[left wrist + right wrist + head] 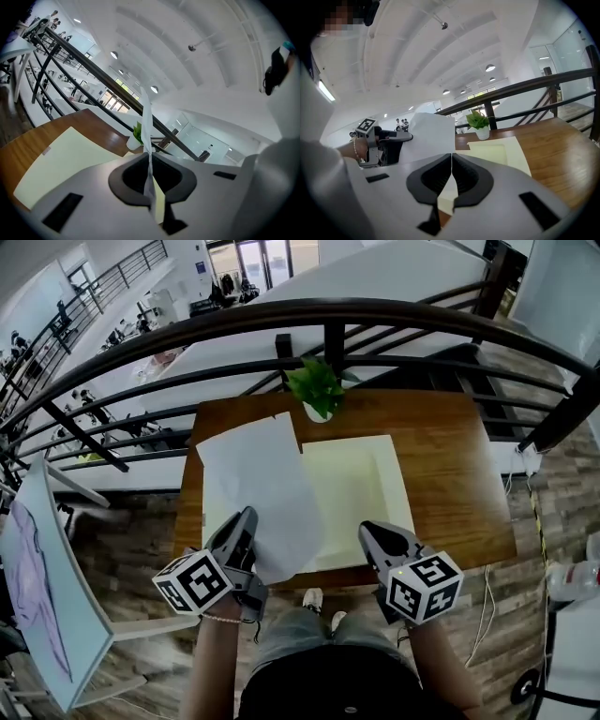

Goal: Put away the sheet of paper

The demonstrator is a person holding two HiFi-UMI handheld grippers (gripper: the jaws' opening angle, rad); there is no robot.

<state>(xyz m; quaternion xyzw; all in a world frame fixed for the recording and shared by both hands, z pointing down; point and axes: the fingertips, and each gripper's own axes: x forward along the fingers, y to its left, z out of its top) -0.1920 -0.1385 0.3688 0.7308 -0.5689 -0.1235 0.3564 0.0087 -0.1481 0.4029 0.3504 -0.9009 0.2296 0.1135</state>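
1. Step in hand: the sheet of paper (251,482) is up off the wooden table (455,474) and being carried. It hangs over the 9 o'clock side of the pale yellow tray (361,488), and its far corner reaches toward the potted plant (317,386) at 12 o'clock.

2. The left gripper (247,517), at about 7 o'clock of the tray, has its jaws pressed together on the sheet's near edge. In the left gripper view the paper stands edge-on in the seam between the pads and rises straight up from it.

3. The right gripper (368,530) hovers at about 5 o'clock, over the tray's near edge. Its jaws are closed against each other with nothing between them, and it does not touch the sheet.

4. By my reading the pick-up is done and the placing is not: the paper is not yet flat inside the tray's recess.

5. The next move likely calls for swinging the sheet toward 3 o'clock to square it over the recess, then lowering the free far edge first. A one-sided pinch lets thin paper droop and twist, so the empty right gripper may need to steady or flatten it before the left lets go.
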